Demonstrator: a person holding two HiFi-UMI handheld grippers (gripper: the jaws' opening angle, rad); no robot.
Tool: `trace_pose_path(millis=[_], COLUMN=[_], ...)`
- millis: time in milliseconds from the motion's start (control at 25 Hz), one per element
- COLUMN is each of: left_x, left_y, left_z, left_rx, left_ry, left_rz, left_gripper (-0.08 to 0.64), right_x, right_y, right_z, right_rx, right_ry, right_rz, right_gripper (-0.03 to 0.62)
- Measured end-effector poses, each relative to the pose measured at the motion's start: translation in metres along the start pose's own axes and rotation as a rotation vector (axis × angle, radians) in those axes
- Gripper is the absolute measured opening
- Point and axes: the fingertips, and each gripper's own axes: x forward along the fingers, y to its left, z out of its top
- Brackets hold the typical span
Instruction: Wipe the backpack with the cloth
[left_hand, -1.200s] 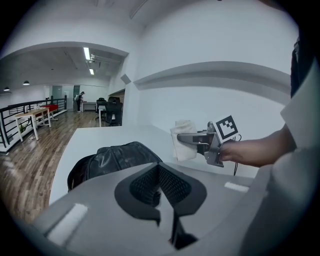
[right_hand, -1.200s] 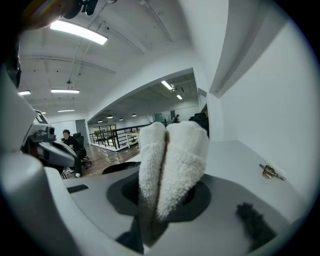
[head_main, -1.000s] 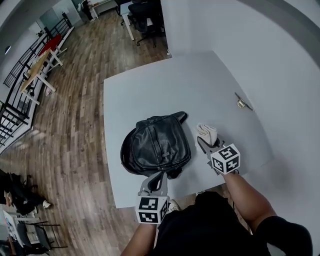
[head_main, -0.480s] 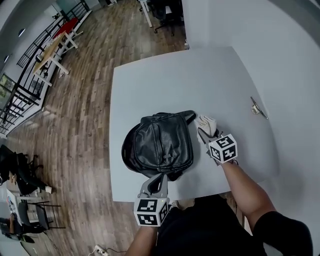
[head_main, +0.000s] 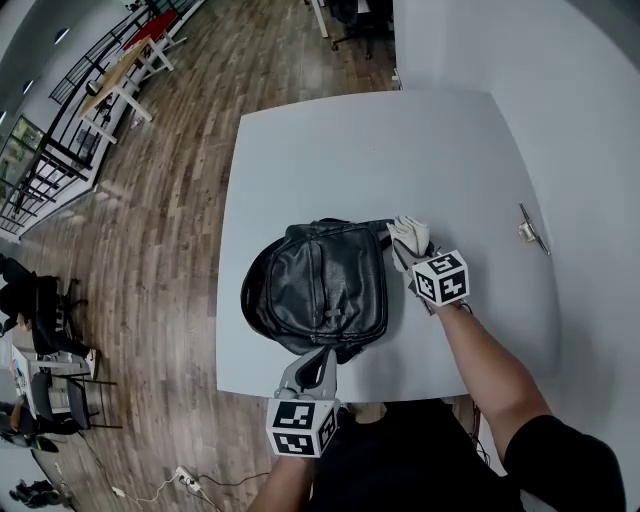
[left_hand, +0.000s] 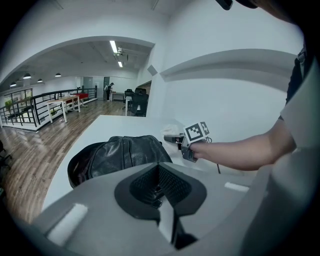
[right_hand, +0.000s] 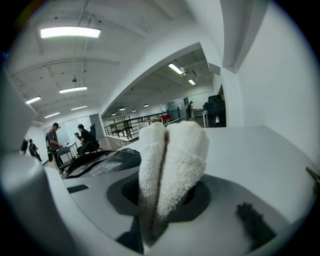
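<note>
Wood flooring is surrounding the white table (head_main: 330, 150), where the black backpack (head_main: 318, 290) is lying flat. The left gripper (head_main: 320, 355) is hovering at its near edge, jaws together and empty. The right gripper (head_main: 408, 262) is clamping the white cloth (head_main: 410, 236) just beside the bag. With nothing steadying it, the bag is probably going to slide under a wipe. No readable writing is showing.
</note>
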Motion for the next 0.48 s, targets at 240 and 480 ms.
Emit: trace_pose_path(millis=[240,480], left_x=[0.009,0.011], left_y=[0.006,0.005], left_z=[-0.007,-0.007], left_rx=[-0.02,-0.023], left_ry=[0.007,0.01], left_rz=[0.027,0.034], left_gripper=[0.008,0.008], right_x=[0.03,0.041], right_y=[-0.004,-0.003], right_z=[-0.004,-0.001], right_rx=[-0.022,-0.041], right_ry=[0.012,0.017], right_rz=[0.036,0.058], right_gripper=[0.087,0.087])
